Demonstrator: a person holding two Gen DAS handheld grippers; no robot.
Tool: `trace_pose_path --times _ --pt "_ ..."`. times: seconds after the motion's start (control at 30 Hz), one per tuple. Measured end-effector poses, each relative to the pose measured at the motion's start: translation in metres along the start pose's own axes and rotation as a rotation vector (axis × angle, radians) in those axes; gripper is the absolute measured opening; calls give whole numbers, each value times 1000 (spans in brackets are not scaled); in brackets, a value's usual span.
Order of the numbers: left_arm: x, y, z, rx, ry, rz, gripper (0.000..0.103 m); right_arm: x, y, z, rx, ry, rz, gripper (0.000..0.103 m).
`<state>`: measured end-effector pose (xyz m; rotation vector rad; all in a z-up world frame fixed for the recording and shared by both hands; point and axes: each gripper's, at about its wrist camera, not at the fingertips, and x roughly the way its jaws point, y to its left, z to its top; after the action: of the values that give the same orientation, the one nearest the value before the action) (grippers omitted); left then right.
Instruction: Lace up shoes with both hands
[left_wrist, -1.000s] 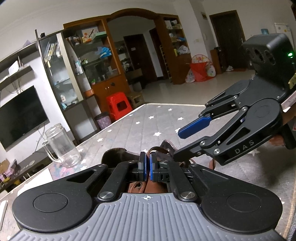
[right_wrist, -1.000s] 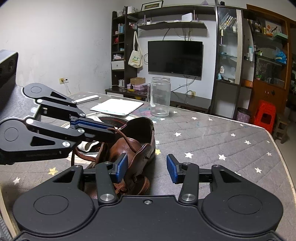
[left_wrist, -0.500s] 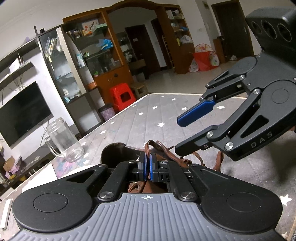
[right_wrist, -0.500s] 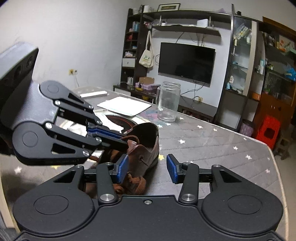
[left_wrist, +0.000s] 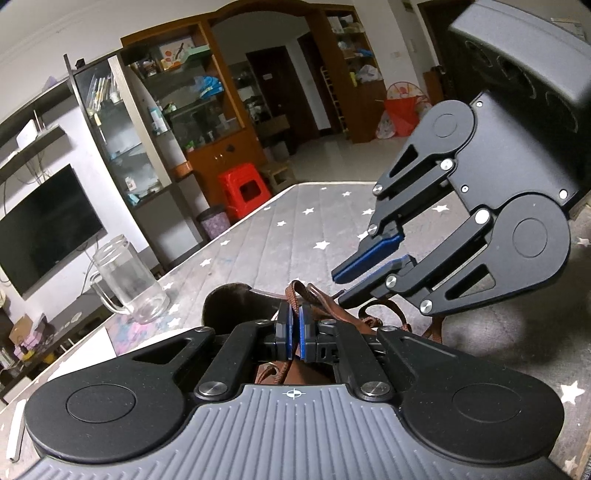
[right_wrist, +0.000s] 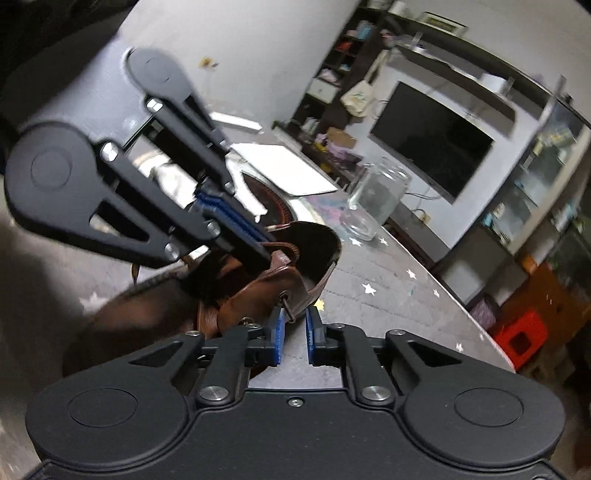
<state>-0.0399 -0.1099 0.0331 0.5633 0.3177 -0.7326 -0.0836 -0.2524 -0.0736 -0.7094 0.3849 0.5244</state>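
A brown leather shoe (right_wrist: 295, 284) lies on the grey star-patterned table (left_wrist: 295, 229), its opening facing the right wrist camera. My left gripper (left_wrist: 293, 332) is shut on a brown lace (left_wrist: 295, 290) that rises from between its blue pads; in the right wrist view the left gripper (right_wrist: 255, 240) reaches in over the shoe's opening. My right gripper (right_wrist: 293, 334) is open by a narrow gap, and a short lace end (right_wrist: 287, 308) from the shoe's side hangs between its fingertips. In the left wrist view the right gripper (left_wrist: 341, 282) hovers just right of the shoe (left_wrist: 236, 302).
A clear glass jar (right_wrist: 380, 199) with a handle stands on the table beyond the shoe, seen as the jar (left_wrist: 129, 280) at left. A white sheet (right_wrist: 280, 166) lies further back. A TV, shelves and a red stool (left_wrist: 245, 188) stand off the table.
My right gripper has tilted, come close against the shoe's side and narrowed its fingers around the lace end. The left gripper stays shut on its lace, raised slightly.
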Motion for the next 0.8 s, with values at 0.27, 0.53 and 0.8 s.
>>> trace_pose_path --times 0.27,0.53,0.8 --pt "1 -1 0 -7 16 2 8 2 18 1 -150 -14 -35 3" --pt "-20 -6 2 -3 -12 22 34 -10 30 -9 -239 -24 -194 3" --pt "-45 -11 -1 -7 -10 69 37 -37 13 -18 -268 -15 -408 3"
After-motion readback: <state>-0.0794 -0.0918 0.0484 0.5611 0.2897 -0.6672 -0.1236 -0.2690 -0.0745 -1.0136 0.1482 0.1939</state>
